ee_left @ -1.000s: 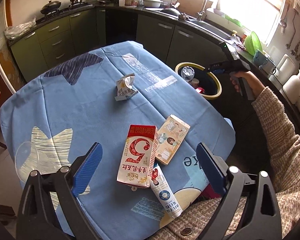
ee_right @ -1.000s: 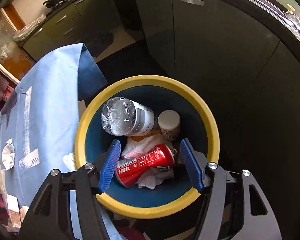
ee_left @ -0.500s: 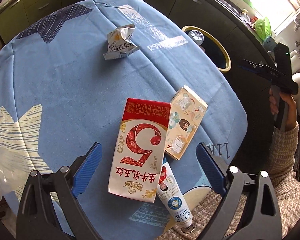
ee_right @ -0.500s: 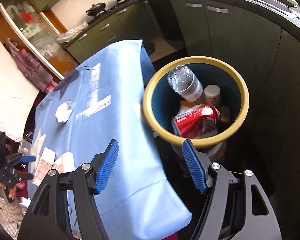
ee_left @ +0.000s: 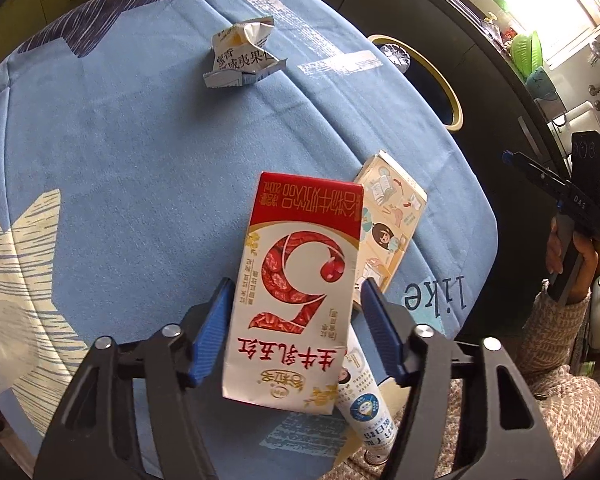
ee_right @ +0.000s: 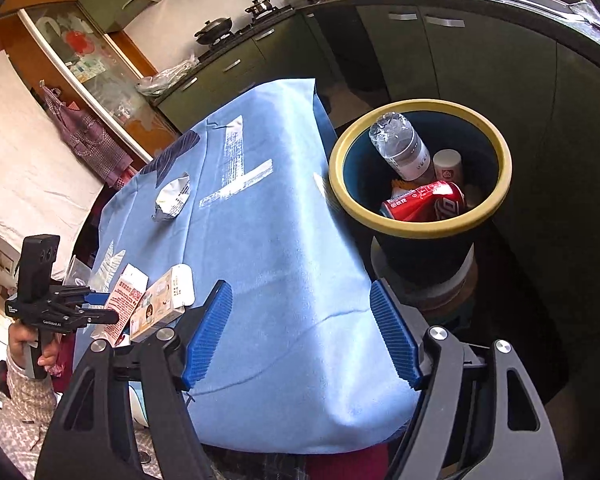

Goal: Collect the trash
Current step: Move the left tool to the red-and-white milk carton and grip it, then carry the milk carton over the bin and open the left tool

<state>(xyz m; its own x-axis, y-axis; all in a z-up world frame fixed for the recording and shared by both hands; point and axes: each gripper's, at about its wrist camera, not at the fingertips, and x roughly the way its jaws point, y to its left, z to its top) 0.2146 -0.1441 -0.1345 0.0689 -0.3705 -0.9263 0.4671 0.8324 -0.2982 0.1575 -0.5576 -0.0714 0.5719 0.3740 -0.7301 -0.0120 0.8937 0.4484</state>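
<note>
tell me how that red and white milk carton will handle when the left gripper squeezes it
The red and white milk carton looks like thin paperboard lying flat, so it is probably light and may dent between the left gripper pads. Its flat faces should not roll, though glossy print could slip.

On the table: two cartons [ee_left: 300,280], one tube [ee_left: 364,408], one crumpled wrapper [ee_left: 242,58].

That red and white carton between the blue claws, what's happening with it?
Someone is clearing trash off the table. The left claw has its fingers on either side of the red and white carton, closing in to grab it. The right claw hangs open and empty near the yellow-rimmed bin, which already holds a can and a bottle.
</note>
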